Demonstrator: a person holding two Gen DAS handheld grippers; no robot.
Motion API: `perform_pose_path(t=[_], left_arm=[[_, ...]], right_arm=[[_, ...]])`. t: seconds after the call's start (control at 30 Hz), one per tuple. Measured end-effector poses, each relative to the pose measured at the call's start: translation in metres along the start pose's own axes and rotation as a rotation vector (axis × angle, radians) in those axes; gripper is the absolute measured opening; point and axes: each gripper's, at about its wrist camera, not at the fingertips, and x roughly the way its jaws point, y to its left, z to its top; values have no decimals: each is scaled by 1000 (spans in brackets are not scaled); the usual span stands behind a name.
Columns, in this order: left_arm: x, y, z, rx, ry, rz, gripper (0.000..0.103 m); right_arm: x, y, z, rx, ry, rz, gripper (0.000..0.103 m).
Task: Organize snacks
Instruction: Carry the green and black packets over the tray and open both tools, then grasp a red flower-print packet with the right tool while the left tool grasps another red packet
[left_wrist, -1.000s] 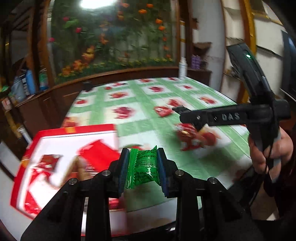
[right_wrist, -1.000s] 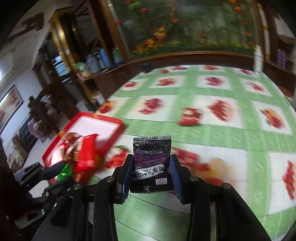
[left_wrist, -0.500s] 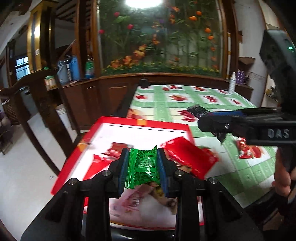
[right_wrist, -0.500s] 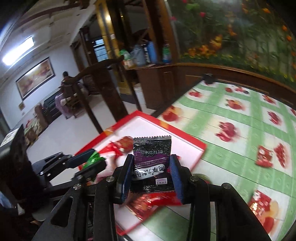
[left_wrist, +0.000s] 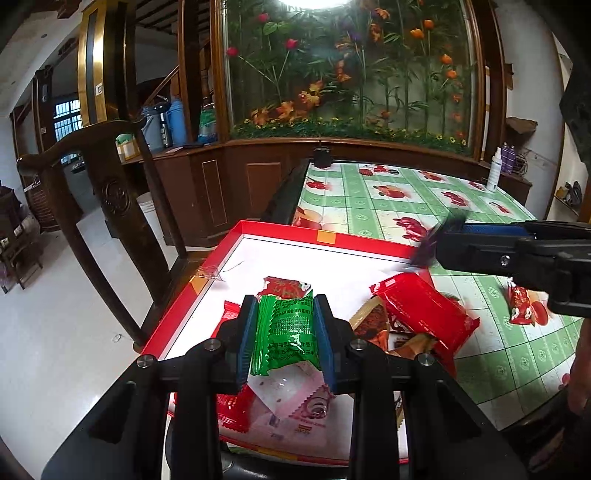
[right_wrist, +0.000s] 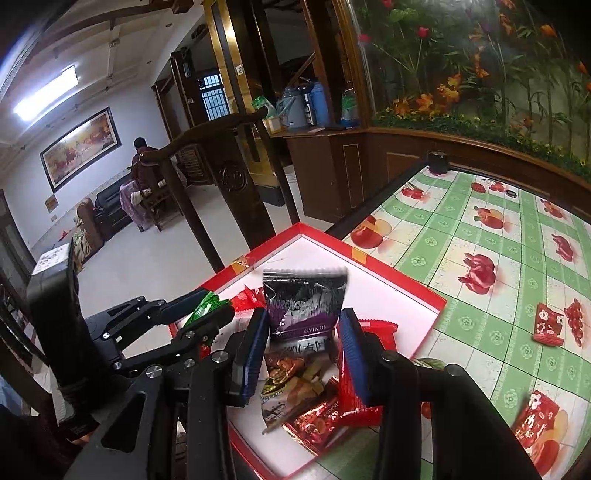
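My left gripper (left_wrist: 286, 334) is shut on a green snack packet (left_wrist: 285, 336) and holds it over the red-rimmed white tray (left_wrist: 280, 230). My right gripper (right_wrist: 301, 350) has its jaws spread, and a black-and-purple packet (right_wrist: 304, 302) sits blurred between them, no longer pinched, over the same tray (right_wrist: 369, 258). The tray holds several red and brown snack packets (left_wrist: 424, 314). The right gripper also shows at the right of the left wrist view (left_wrist: 439, 243), and the left gripper at the left of the right wrist view (right_wrist: 208, 310).
The tray sits at the near left corner of a table with a green checked fruit-print cloth (right_wrist: 498, 229). Loose red packets (right_wrist: 548, 325) lie on the cloth at right. A dark wooden chair (left_wrist: 110, 192) stands beside the tray's left edge.
Both grippers swung left from the table to above the tray. The right gripper's jaws have opened and the black-and-purple packet has come loose; the left still grips the green packet.
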Motion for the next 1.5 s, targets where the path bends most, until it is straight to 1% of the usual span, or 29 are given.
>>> perform_pose_path(t=[0.23, 0.33, 0.37, 0.4, 0.43, 0.47, 0.5, 0.57, 0.63, 0.67, 0.7, 0.77, 0.8, 0.87, 1.03, 1.13, 1.17, 1.23, 1.3, 1.4, 1.43, 1.5], left_arm=[[3, 5, 1, -15, 9, 6, 28], [4, 4, 1, -13, 15, -6, 33], [3, 4, 2, -14, 11, -5, 36], [3, 2, 2, -9, 5, 2, 45], [3, 1, 3, -4, 4, 6, 51], [3, -1, 3, -1, 0, 12, 60], [2, -2, 3, 3, -6, 14, 64], [0, -5, 4, 11, -10, 11, 66], [-2, -7, 4, 14, -14, 6, 73], [-3, -7, 4, 10, -17, 2, 80], [-4, -7, 3, 4, -22, -5, 82], [-5, -12, 2, 2, -14, -37, 82], [-4, -17, 1, 11, -5, -61, 82], [-4, -27, 0, 31, 3, -83, 82], [-11, -69, 0, 120, 2, -161, 82], [-15, -92, 0, 161, 5, -204, 82], [-16, -101, 0, 178, 6, -220, 82], [-18, -113, -2, 204, 12, -238, 82], [-18, -127, -5, 238, 28, -254, 82], [-20, -138, -9, 269, 43, -256, 82], [-21, -139, -11, 276, 47, -253, 82], [-23, -138, -11, 280, 50, -247, 82]], right_arm=[[0, 4, 6, -3, -40, 16, 42], [-1, 2, 5, 4, -48, 24, 42], [-2, 1, 5, 5, -51, 18, 42], [-3, -1, 4, 7, -56, 5, 42], [-4, -3, 4, 12, -58, -4, 42], [-5, -7, 4, 23, -57, -6, 42], [-6, -11, 4, 36, -57, -4, 42], [-8, -19, 1, 58, -61, -17, 45], [-10, -27, -3, 66, -60, -38, 49], [-13, -32, -6, 71, -60, -51, 53], [-15, -40, -11, 81, -61, -66, 59], [-22, -59, -22, 121, -56, -88, 65], [-26, -68, -27, 139, -58, -99, 65], [-39, -95, -42, 196, -66, -143, 65], [-77, -167, -83, 378, -82, -258, 67], [-100, -203, -103, 455, -92, -313, 71], [-105, -211, -106, 468, -92, -318, 73], [-110, -227, -104, 486, -91, -322, 74], [-107, -238, -95, 483, -80, -329, 78], [-80, -253, -63, 457, -15, -338, 78], [-63, -260, -49, 454, 27, -338, 78], [-37, -268, -33, 467, 77, -359, 78]])
